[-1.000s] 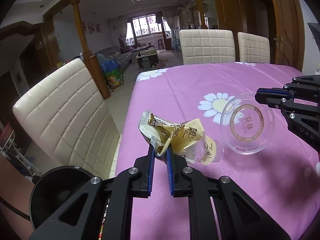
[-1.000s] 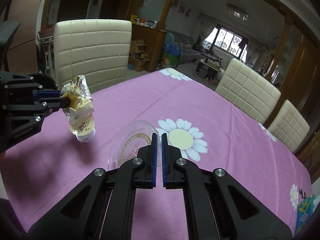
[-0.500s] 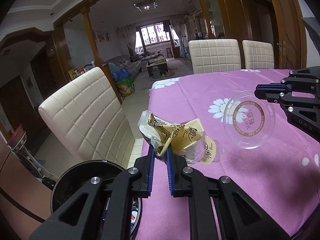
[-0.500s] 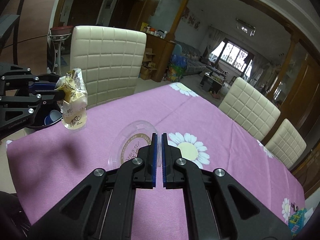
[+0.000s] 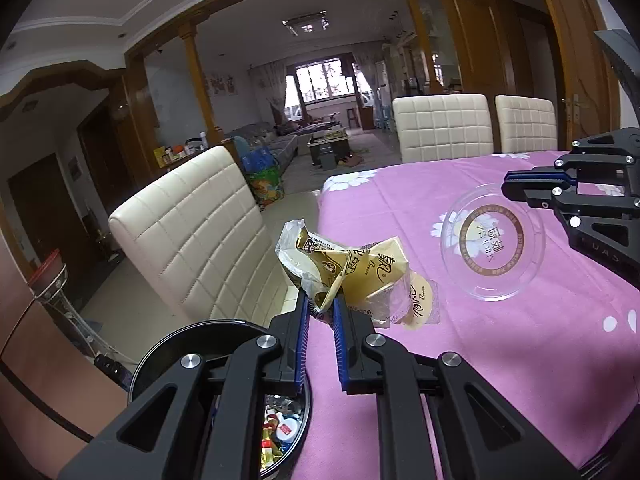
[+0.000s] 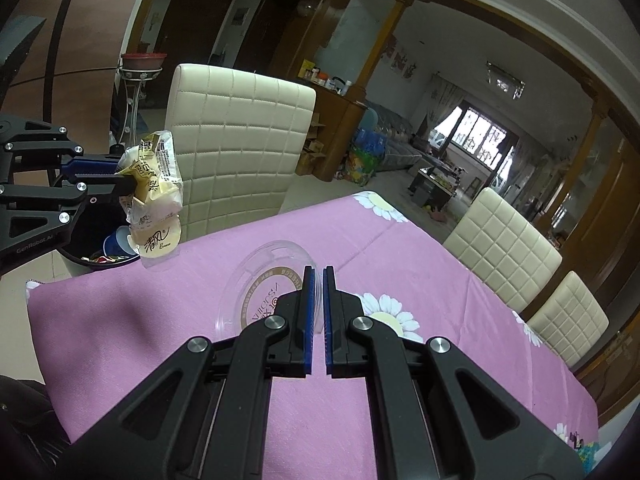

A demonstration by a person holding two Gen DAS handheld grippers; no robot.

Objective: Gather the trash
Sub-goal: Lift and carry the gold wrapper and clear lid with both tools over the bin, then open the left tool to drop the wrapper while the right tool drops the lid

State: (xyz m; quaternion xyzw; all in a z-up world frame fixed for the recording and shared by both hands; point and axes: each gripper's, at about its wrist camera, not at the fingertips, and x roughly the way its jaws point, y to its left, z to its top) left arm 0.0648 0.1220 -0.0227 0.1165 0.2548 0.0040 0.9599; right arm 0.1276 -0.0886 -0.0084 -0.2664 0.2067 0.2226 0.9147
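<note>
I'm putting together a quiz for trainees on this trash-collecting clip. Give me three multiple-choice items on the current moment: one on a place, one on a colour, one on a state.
1. Where is the black trash bin?
A. On the table
B. On the floor by the table's corner, beneath the left tool
C. On a chair seat

2. What colour is the tablecloth?
A. Purple-pink with white daisies
B. Plain green
C. Blue checked

3. What does the right tool hold?
A. Nothing, it is open
B. A yellow tissue wrapper
C. A clear plastic lid, clamped at its rim

Answers: 1 B, the bin sits below the left tool beside the cloth's edge. 2 A, daisies show on the purple-pink cloth. 3 C, the lid hangs off the table; the yellow tissue wrapper is in the left tool.
</note>
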